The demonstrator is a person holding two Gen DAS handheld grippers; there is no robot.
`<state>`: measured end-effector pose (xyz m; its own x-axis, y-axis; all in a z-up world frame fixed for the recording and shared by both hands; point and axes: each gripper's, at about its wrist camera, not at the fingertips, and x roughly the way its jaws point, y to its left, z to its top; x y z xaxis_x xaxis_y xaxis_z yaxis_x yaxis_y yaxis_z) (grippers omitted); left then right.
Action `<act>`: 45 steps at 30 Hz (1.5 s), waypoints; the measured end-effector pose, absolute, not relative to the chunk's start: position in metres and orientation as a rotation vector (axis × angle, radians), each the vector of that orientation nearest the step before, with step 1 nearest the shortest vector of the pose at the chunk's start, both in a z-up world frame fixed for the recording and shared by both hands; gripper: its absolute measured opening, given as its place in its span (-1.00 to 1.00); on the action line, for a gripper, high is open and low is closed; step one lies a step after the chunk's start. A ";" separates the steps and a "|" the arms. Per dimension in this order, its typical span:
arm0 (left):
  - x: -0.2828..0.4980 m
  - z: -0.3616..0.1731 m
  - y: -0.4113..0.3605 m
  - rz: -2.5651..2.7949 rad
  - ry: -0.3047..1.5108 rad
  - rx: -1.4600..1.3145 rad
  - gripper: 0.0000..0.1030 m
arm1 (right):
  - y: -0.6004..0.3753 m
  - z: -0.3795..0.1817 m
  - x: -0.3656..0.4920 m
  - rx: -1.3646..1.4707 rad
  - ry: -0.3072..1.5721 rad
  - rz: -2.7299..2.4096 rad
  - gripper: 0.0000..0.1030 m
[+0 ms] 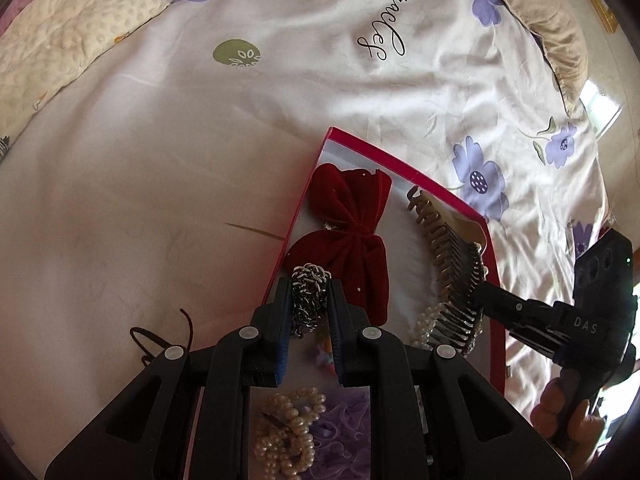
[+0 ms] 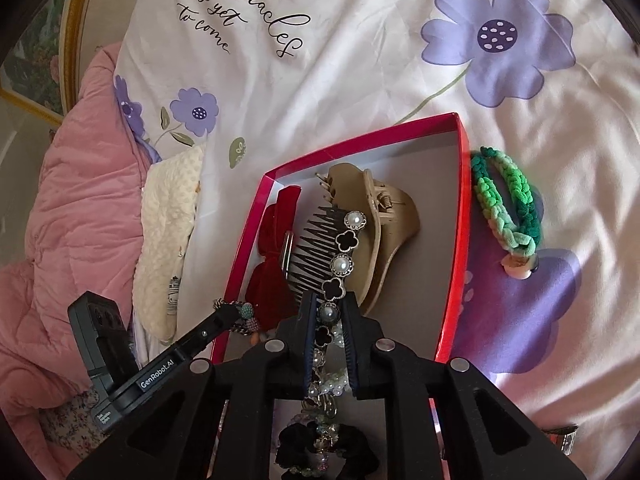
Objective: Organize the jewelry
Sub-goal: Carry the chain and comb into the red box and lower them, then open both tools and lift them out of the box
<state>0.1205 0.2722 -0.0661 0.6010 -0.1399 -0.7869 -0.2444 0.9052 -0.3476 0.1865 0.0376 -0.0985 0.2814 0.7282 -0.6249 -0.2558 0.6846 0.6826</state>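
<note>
A red jewelry box (image 1: 404,165) (image 2: 360,140) lies open on the bed. My left gripper (image 1: 311,286) is shut on a silver chain (image 1: 308,296) above the box's left side. My right gripper (image 2: 329,304) is shut on a black hair comb with pearls and clover studs (image 2: 340,240), held over the box; the comb also shows in the left wrist view (image 1: 452,280). Inside the box lie a red velvet bow (image 1: 352,224) (image 2: 276,236), a beige claw clip (image 2: 380,220), a pearl strand (image 1: 288,432) and a purple scrunchie (image 1: 344,436).
A green braided bracelet (image 2: 508,200) lies on the floral bedsheet (image 2: 400,40) right of the box. A black hair tie (image 1: 160,340) lies left of it. A cream blanket (image 1: 68,44) and a pink quilt (image 2: 72,208) sit at the bed's edge.
</note>
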 end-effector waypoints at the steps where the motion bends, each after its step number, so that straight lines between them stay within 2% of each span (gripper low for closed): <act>1: 0.121 -0.067 0.271 0.062 0.937 -0.445 -0.70 | 0.037 -0.098 0.186 0.506 1.097 0.696 -0.74; 16: 0.121 -0.066 0.261 0.056 0.964 -0.407 -0.69 | 0.034 -0.096 0.181 0.511 1.095 0.684 -0.52; 19: 0.121 -0.066 0.260 0.061 0.964 -0.410 -0.53 | 0.034 -0.092 0.179 0.509 1.085 0.688 -0.38; 26: 0.119 -0.063 0.259 0.063 0.962 -0.413 -0.30 | 0.034 -0.086 0.173 0.498 1.062 0.684 -0.34; 29: 0.115 -0.060 0.258 0.061 0.954 -0.417 -0.06 | 0.030 -0.085 0.170 0.507 1.051 0.679 -0.12; 31: 0.112 -0.057 0.257 0.060 0.950 -0.417 -0.01 | 0.026 -0.084 0.166 0.522 1.041 0.677 -0.01; 36: 0.104 -0.053 0.256 0.056 0.951 -0.436 0.25 | 0.014 -0.081 0.156 0.552 1.023 0.672 0.34; 39: 0.096 -0.050 0.257 0.056 0.943 -0.459 0.38 | 0.008 -0.079 0.151 0.568 1.017 0.669 0.37; 45: 0.088 -0.045 0.253 0.052 0.939 -0.459 0.39 | 0.005 -0.072 0.144 0.578 1.001 0.673 0.41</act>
<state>0.0876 0.2530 -0.0448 0.5967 -0.1538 -0.7876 -0.2394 0.9027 -0.3576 0.1439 0.0048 -0.0723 0.3747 0.7379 -0.5613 -0.2408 0.6621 0.7096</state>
